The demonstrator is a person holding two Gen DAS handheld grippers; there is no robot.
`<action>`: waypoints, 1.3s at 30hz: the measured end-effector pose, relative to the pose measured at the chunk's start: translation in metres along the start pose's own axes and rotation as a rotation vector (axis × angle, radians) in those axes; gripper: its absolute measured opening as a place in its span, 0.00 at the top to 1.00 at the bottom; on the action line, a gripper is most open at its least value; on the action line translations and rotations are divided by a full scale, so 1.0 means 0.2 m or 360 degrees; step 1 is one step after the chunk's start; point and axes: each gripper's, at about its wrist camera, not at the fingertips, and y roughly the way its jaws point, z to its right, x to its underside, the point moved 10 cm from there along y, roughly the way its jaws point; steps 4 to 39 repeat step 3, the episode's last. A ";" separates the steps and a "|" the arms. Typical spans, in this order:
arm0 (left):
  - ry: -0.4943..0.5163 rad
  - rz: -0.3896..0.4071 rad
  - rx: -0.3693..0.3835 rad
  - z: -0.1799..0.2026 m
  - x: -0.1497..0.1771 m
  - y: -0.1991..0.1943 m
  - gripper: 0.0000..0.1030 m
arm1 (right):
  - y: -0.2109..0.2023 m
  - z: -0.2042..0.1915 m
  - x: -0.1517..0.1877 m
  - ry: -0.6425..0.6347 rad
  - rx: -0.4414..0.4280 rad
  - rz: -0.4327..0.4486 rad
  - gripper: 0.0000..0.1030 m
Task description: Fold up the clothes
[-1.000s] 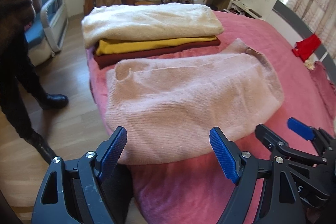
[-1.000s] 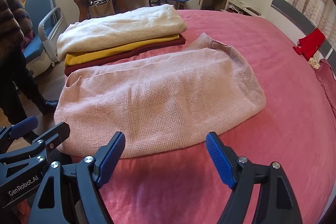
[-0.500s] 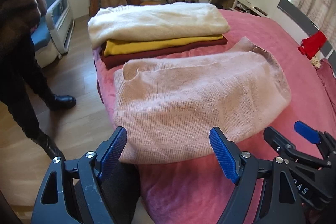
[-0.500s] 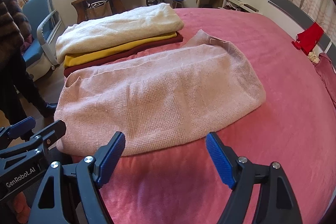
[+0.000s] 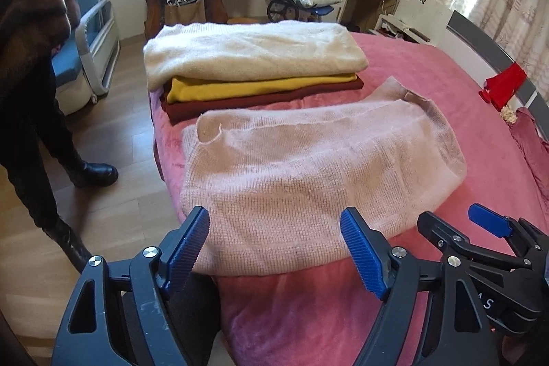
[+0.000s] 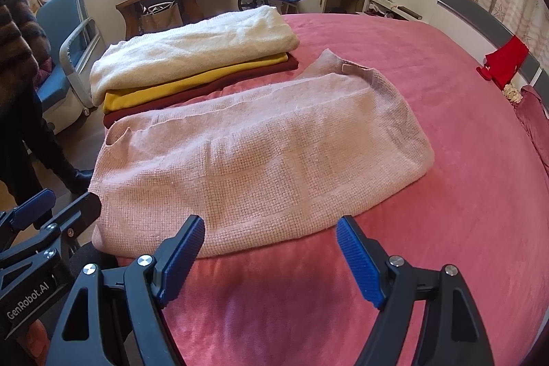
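Sweater (image 5: 308, 174), pink knit, lies flat on bed (image 5: 429, 71), partly folded, just in front of stack (image 5: 254, 64) of folded clothes. Person (image 5: 31, 57) stands on the floor at left. Left gripper (image 5: 274, 246): fingers apart, nothing between, hovering above near hem. Right gripper (image 6: 269, 249): fingers apart, empty, over the same hem. Judgement: soft, limp, light, not slippery; will sag. Best pinched at near hem corners, through all layers.
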 end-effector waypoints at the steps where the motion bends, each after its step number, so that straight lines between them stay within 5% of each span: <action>1: -0.0002 -0.0004 0.0004 0.00 0.01 0.00 0.22 | 0.00 0.00 0.00 -0.0001 0.0000 -0.0002 0.22; 39: -0.0006 -0.0040 0.0013 0.01 0.03 0.01 0.22 | 0.00 0.00 0.00 -0.0005 0.0001 -0.0003 0.22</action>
